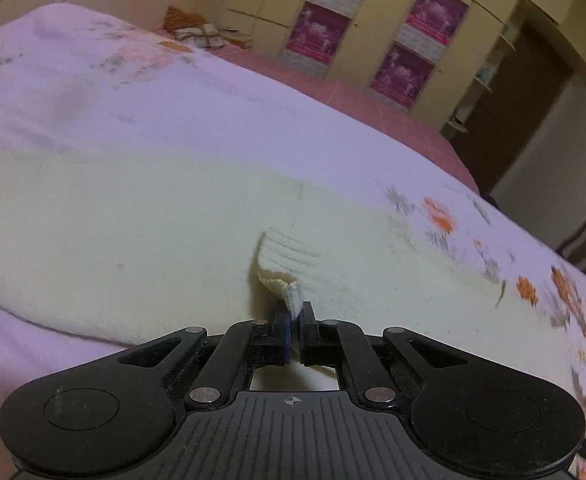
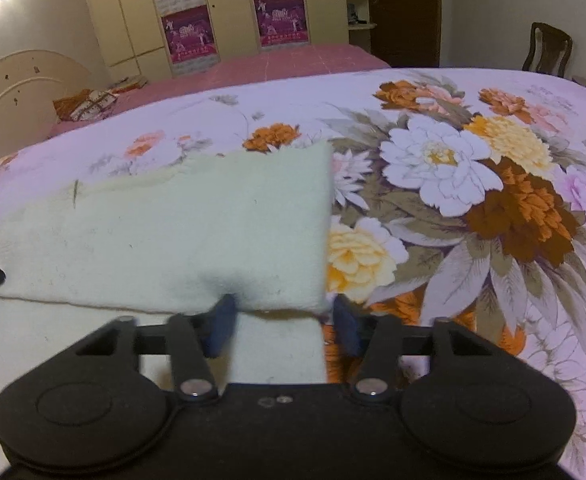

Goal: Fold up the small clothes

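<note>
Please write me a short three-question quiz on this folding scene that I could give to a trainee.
1. True or false: the left gripper is shut on a pinch of the cream garment.
2. Which gripper has its jaws apart? A) left B) right
3. What pattern covers the bedspread?

Key: 1 true; 2 B, the garment's near corner lies between its fingers, unpinched; 3 flowers.

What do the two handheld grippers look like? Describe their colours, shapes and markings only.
Left gripper: matte black plastic, two round lobes joined by linkage arms with silver rivets, a ribbed central plate bearing a small crosshair mark, and dark blue finger pads. Right gripper: the same black lobed body and silver rivets, with blue fingers. No sleeves or hands show.
</note>
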Demonstrator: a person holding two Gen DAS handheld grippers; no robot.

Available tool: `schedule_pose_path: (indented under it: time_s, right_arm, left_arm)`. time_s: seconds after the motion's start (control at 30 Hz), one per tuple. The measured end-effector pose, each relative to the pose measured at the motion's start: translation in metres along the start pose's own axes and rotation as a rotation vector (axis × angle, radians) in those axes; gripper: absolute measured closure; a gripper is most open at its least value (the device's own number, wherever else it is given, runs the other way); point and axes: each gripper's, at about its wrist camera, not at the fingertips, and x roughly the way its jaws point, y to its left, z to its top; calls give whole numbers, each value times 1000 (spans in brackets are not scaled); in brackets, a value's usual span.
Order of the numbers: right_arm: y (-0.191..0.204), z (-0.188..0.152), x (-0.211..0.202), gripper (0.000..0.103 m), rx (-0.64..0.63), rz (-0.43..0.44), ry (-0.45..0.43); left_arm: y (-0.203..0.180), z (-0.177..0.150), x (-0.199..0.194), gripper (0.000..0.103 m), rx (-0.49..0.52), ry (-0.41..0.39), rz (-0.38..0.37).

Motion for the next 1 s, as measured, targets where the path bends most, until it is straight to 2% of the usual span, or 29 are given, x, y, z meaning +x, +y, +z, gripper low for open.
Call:
schedule_pose_path:
  time_s: [0.07,0.1,0.2,0.27,0.4,0.47,0.5,0.57,0.63,0.7,0.77,0.8,0.83,0.9,1.0]
  right_arm:
    - [-7,3,-8,61,37,38,17]
    - [-9,3,-14,58,49,50,8]
    - [-8,11,-31,53,35,40,-62]
    - [-1,18,-29,54,6,24,-92]
    - [17,23,-7,57,-47,34,-62]
    - [24,17,4,57,-107,9,-29]
    - [26,12,13,57,-140,-19,4]
    - [24,9,12,57,-169,-32,-4]
    - [23,14,4,57,-140,-17,4]
    - [23,19,-8,50,-88,39,-21]
    - [32,20,-16,45,-81,70,-40]
    - [39,19,-19,44,-90,82,-43]
    - [45,18,-19,44,-97,96,-40]
    - [58,14,-20,44,-106,134,-25]
    - [81,7,-19,44,-131,176,-6]
  left_arm:
    - [6,3,-13,99,-2,-38,41]
    - [6,5,-19,99,16,-50,53]
    - [5,7,-35,99,33,-70,57]
    - [-2,4,-36,99,65,-52,23]
    - [-20,0,-17,99,81,23,-48]
    - [-21,-7,-1,99,66,79,-21]
    - [-17,-8,1,99,53,65,-29]
    - [-14,-3,-2,99,52,85,-35]
    - [-8,3,-13,99,33,87,-26]
    - [8,4,-28,96,9,73,-2]
    - [37,4,-42,64,-51,74,42]
    - [51,3,-49,22,-90,65,75]
    - [67,2,-61,7,-133,27,127]
    - [94,1,-77,7,-173,-34,181]
    - [143,-1,-97,7,-270,-42,235]
